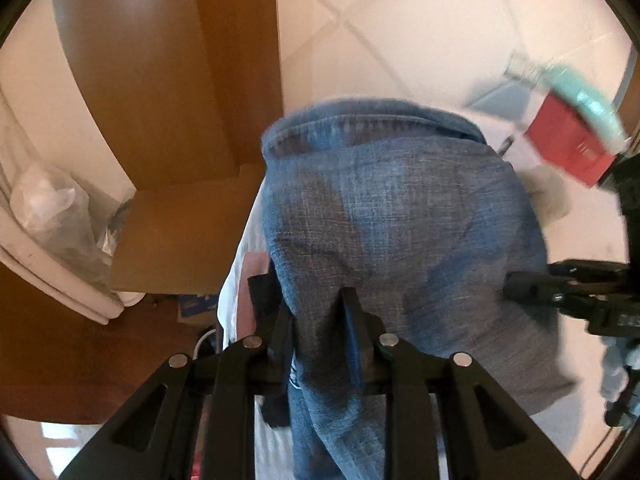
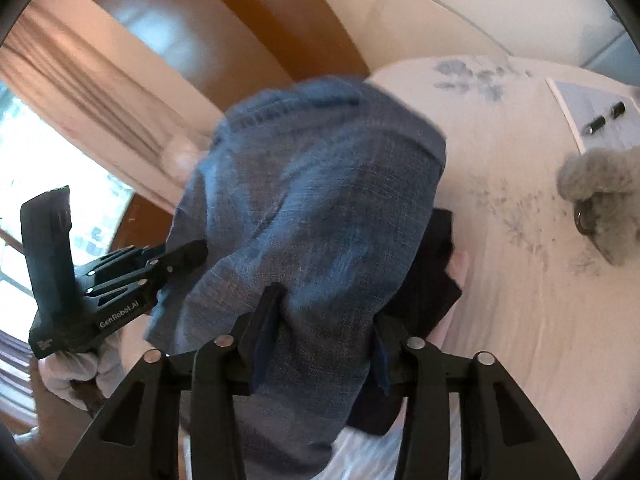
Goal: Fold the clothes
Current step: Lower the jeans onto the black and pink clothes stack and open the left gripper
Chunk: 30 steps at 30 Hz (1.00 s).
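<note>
A blue denim garment (image 1: pixel 400 208) hangs bunched between both grippers, above a white bed. The left gripper (image 1: pixel 308 304) is shut on its near edge, with cloth running down between the black fingers. At the right edge of the left wrist view the right gripper (image 1: pixel 520 286) reaches into the same fabric. In the right wrist view the denim garment (image 2: pixel 320 184) fills the middle, and the right gripper (image 2: pixel 324 316) is shut on a thick fold of it. The left gripper (image 2: pixel 192 252) comes in from the left, its tips buried in the cloth. A dark garment (image 2: pixel 432 280) lies beneath.
The bed sheet (image 2: pixel 520 300) is white with a faint flower print. On it lie a grey plush toy (image 2: pixel 600 200) and a white sheet of paper (image 2: pixel 580 108). A red box (image 1: pixel 568 140), a cardboard box (image 1: pixel 180 240) and a plastic bag (image 1: pixel 52 208) are nearby.
</note>
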Each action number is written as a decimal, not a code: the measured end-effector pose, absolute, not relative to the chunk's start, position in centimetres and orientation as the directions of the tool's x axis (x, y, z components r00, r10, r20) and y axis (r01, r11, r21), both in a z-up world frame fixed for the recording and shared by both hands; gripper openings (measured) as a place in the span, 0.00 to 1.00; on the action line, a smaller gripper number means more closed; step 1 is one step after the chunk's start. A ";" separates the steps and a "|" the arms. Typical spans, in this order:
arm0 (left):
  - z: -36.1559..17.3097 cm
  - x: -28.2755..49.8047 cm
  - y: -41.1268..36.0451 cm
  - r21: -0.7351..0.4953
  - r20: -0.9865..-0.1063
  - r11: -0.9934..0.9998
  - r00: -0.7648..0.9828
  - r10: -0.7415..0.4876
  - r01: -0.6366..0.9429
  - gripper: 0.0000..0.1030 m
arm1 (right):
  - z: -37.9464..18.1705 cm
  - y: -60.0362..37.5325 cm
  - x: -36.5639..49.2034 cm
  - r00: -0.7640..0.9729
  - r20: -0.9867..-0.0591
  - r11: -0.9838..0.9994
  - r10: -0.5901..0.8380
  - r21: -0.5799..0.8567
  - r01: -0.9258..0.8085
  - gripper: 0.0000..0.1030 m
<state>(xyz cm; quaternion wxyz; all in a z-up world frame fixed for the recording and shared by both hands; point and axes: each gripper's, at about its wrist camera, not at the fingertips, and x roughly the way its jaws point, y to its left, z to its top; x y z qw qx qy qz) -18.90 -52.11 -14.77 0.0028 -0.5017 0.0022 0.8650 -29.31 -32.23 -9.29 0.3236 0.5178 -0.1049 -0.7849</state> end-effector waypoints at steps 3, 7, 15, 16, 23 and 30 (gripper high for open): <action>-15.9 -19.5 -52.0 0.060 -0.852 -0.998 -0.521 -0.043 -0.015 0.46 | -10.2 -32.2 -29.9 -0.294 -0.753 -0.794 -0.588 0.469 0.386 0.64; -14.7 -18.9 -52.0 0.092 -0.835 -0.996 -0.544 -0.079 0.003 0.54 | -9.1 -32.0 -29.4 -0.321 -0.771 -0.815 -0.550 0.412 0.406 0.70; -8.9 -12.8 -50.5 0.027 -0.784 -0.998 -0.618 -0.056 0.056 0.71 | -4.8 -30.3 -23.4 -0.396 -0.749 -0.821 -0.531 0.338 0.461 0.89; -8.6 -12.0 -50.0 0.017 -0.783 -0.998 -0.620 -0.048 0.056 0.73 | -4.5 -30.1 -22.5 -0.404 -0.751 -0.825 -0.522 0.324 0.463 0.93; -6.8 -8.4 -46.6 -0.026 -0.784 -0.998 -0.620 -0.019 0.064 0.74 | -3.9 -29.3 -17.7 -0.425 -0.763 -0.839 -0.487 0.274 0.470 1.00; -6.3 -6.3 -45.1 -0.030 -0.785 -0.996 -0.619 -0.026 0.079 0.74 | -3.1 -29.2 -15.8 -0.449 -0.769 -0.852 -0.454 0.229 0.470 1.00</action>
